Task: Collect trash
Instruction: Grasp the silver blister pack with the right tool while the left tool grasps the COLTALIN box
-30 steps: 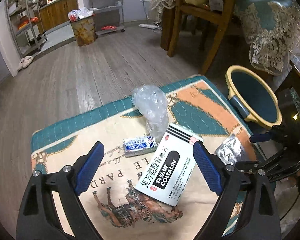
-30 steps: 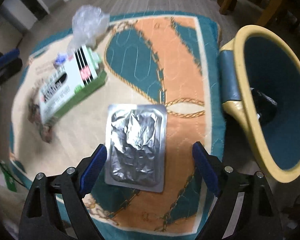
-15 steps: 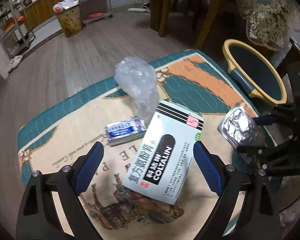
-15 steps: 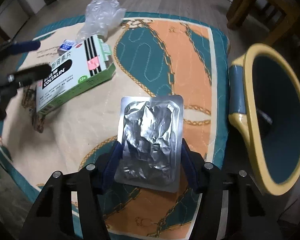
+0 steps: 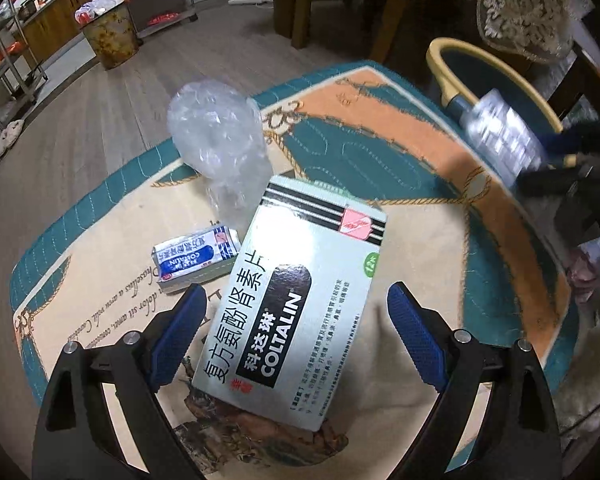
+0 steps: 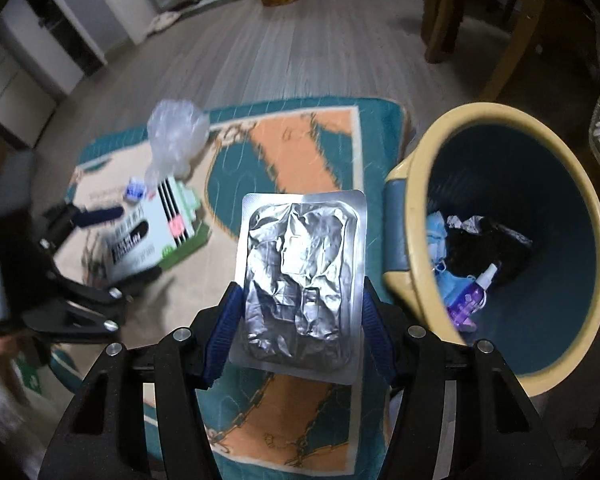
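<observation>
My right gripper (image 6: 296,332) is shut on a silver foil blister pack (image 6: 300,276), held in the air above the patterned mat (image 6: 284,160) beside the yellow-rimmed waste bin (image 6: 412,208). In the left wrist view the same blister pack (image 5: 504,136) shows blurred near the bin (image 5: 440,60). My left gripper (image 5: 296,336) is open, its blue pads on either side of a white Coltalin medicine box (image 5: 296,292) lying on the mat. A small blue-and-white packet (image 5: 192,256) and a crumpled clear plastic bag (image 5: 220,140) lie just beyond the box.
The bin holds a purple spray bottle (image 6: 472,296), blue and black scraps. A wooden chair (image 6: 488,12) and a lace-covered table (image 5: 524,12) stand behind it. A patterned round bin (image 5: 108,40) and metal shelving (image 5: 8,52) stand far off on the wooden floor.
My right gripper closed on the blister pack and lifted it off the mat toward the bin. My left gripper moved in until its open fingers straddle the Coltalin box.
</observation>
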Available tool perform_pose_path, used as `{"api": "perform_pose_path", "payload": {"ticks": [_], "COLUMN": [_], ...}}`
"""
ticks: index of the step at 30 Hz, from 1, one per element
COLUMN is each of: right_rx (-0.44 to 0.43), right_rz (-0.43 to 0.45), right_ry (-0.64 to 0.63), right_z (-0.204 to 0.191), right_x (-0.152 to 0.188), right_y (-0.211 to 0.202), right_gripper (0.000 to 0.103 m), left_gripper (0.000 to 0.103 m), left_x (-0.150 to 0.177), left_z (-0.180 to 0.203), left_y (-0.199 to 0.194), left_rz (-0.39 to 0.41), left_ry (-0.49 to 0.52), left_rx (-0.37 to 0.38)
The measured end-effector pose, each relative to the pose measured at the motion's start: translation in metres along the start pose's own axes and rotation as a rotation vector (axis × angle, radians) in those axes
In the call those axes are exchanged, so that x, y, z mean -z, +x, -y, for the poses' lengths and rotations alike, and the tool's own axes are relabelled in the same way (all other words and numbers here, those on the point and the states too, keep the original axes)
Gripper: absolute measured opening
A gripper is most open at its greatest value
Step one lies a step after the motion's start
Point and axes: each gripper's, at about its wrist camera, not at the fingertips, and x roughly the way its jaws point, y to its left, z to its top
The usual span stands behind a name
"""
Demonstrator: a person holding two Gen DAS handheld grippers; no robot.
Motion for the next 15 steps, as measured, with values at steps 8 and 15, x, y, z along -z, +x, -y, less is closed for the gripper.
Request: {"api": "perform_pose_path", "payload": {"ticks": [8,15], "right_rx": [-0.037,-0.047], "right_rz": [0.078,0.167], "right_ry": [0.053,0.133], "right_z": [0.021,0.057], "right_x": [-0.013,-0.024], "right_y": [-0.034,-0.076], "right_gripper": [0.060,0.060], "left_gripper": [0.080,0.076], "left_x": [-0.005,-0.025], "left_z": [0.003,0.026], "left_y": [0.005,-0.037], "left_rz": [-0.049,0.067], "left_ry": [0.001,0.026], "left_rx": [0.013,0.061]}}
